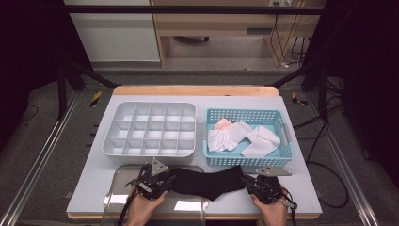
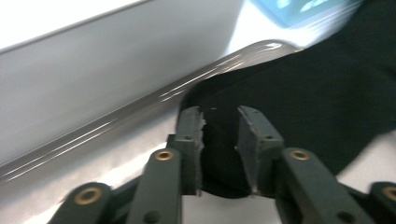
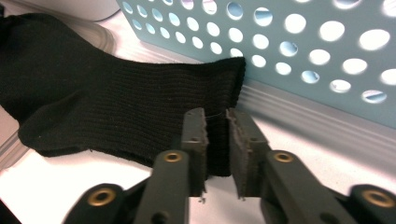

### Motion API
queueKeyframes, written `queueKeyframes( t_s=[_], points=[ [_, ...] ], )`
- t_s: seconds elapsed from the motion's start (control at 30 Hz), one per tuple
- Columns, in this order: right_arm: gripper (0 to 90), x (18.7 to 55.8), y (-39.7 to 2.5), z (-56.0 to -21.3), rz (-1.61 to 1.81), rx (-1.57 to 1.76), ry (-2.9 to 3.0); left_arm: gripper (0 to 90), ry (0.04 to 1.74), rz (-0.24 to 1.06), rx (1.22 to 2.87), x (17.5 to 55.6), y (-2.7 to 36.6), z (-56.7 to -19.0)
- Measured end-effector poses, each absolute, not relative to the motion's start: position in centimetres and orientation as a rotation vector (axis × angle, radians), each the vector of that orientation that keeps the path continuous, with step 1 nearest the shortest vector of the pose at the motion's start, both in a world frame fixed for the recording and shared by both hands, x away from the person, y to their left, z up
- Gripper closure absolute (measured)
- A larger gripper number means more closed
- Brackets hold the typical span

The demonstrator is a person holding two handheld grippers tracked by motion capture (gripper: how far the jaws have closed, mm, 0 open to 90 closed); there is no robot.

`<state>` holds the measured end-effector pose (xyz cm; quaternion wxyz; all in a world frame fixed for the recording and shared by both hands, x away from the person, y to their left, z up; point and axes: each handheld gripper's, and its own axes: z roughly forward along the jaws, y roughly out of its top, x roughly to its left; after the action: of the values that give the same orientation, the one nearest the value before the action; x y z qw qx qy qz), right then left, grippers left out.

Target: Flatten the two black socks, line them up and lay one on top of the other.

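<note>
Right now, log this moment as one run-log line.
left gripper: shut on black sock | right gripper: shut on black sock, cuff end | sock: stretched between both, in front of blue basket | divided tray: empty

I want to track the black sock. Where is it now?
In the high view the black sock hangs between both grippers at the table's near edge, before the blue basket.

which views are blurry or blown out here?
Left gripper view: motion blur smears the grey tray wall and clear lid rim; upper left is blown out. Right gripper view: sharp on the black sock, blue basket holes soft. High view: evenly lit, dark edges, glare on the clear lid.
</note>
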<state>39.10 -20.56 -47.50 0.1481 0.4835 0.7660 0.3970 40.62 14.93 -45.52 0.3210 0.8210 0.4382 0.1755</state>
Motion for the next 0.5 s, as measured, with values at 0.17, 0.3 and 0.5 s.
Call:
queueKeyframes(
  t_s=[0.17, 0.3, 0.5],
  points=[
    [86.6, 38.9, -20.8, -47.2, 1.160, 1.389, 2.204, 87.1, 1.110, 0.488, 2.144, 40.7, 15.2, -45.1],
    [86.8, 38.7, -20.9, -46.8, 1.163, 1.370, 2.201, 87.4, 0.976, 0.553, 2.047, 40.4, 15.2, -43.7],
    [86.7, 38.3, -21.2, -46.6, 1.153, 1.376, 2.187, 87.3, 0.928, 0.514, 2.031, 42.0, 15.2, -44.6]
  ],
)
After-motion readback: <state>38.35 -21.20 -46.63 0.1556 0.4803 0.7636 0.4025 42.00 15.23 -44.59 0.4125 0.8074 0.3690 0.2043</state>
